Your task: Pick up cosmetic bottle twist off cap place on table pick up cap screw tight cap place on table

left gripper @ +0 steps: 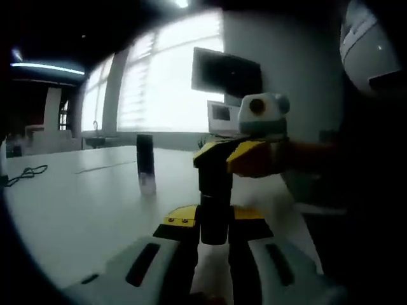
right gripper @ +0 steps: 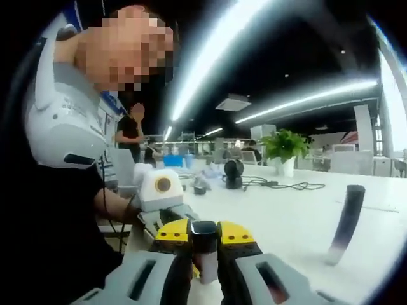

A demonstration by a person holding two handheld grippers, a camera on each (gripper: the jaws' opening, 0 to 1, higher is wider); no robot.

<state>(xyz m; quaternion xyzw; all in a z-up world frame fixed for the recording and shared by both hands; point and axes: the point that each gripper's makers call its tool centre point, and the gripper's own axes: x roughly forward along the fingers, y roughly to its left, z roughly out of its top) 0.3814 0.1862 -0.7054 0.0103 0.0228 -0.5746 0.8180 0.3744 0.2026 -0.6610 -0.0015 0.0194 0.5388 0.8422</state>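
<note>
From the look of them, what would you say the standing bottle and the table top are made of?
The bottle looks like glossy plastic or possibly glass: dark in its upper part, fading to a pale translucent base, with a soft sheen along its side. The table top looks like a smooth white laminate or painted board: it is uniformly pale and carries a broad, faint reflection of the window light.
</note>
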